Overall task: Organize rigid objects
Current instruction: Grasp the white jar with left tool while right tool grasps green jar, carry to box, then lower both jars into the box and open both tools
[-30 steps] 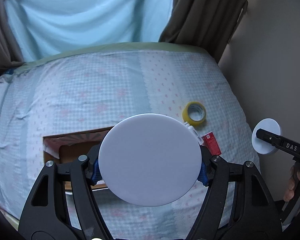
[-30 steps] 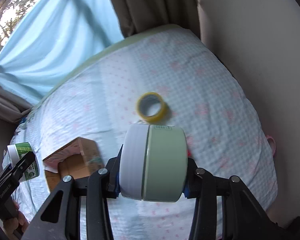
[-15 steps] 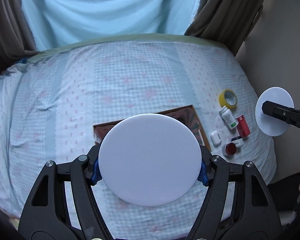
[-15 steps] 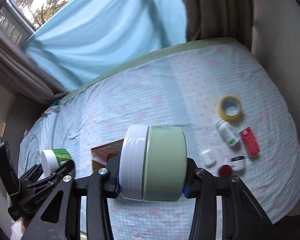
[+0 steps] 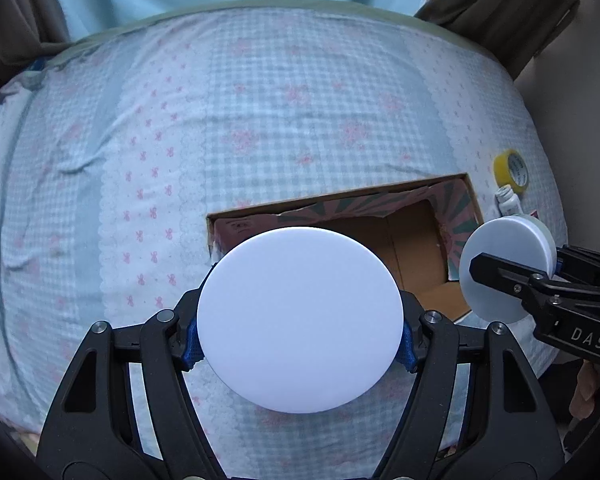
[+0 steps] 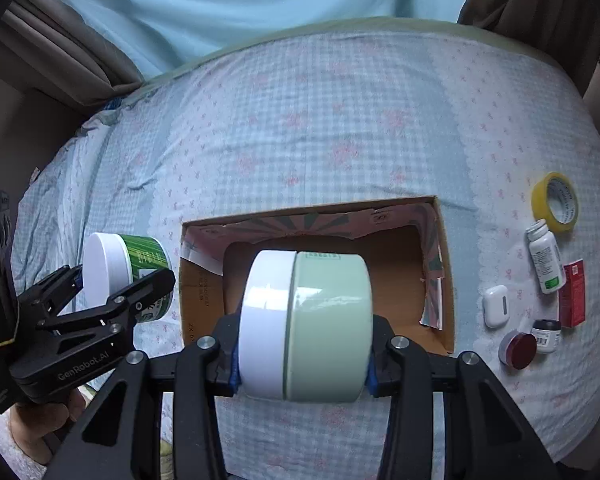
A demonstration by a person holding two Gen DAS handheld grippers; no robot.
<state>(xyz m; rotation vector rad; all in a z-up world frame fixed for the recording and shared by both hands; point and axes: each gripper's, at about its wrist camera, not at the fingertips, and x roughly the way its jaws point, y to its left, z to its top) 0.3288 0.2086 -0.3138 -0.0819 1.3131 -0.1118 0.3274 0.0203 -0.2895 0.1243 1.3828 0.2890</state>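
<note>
My left gripper (image 5: 300, 338) is shut on a dark green jar with a white lid (image 5: 300, 318); the lid faces the camera. From the right wrist view this jar (image 6: 140, 264) hangs left of the box. My right gripper (image 6: 304, 360) is shut on a pale green jar with a white lid (image 6: 306, 326), held on its side in front of the open cardboard box (image 6: 446, 264). The left wrist view shows the pale green jar (image 5: 504, 268) at the box's (image 5: 416, 240) right end. The box looks empty inside.
The box lies on a bed with a checked blue-pink sheet (image 6: 320, 120). Right of it lie a yellow tape roll (image 6: 556, 202), a white pill bottle (image 6: 546, 262), a red carton (image 6: 572, 294), a white earbud case (image 6: 496, 306) and two small jars (image 6: 518, 348). Curtains hang behind.
Both grippers have swung left and closer over the bed. The box now sits right behind both jars, and the right gripper has come close to the left one.
</note>
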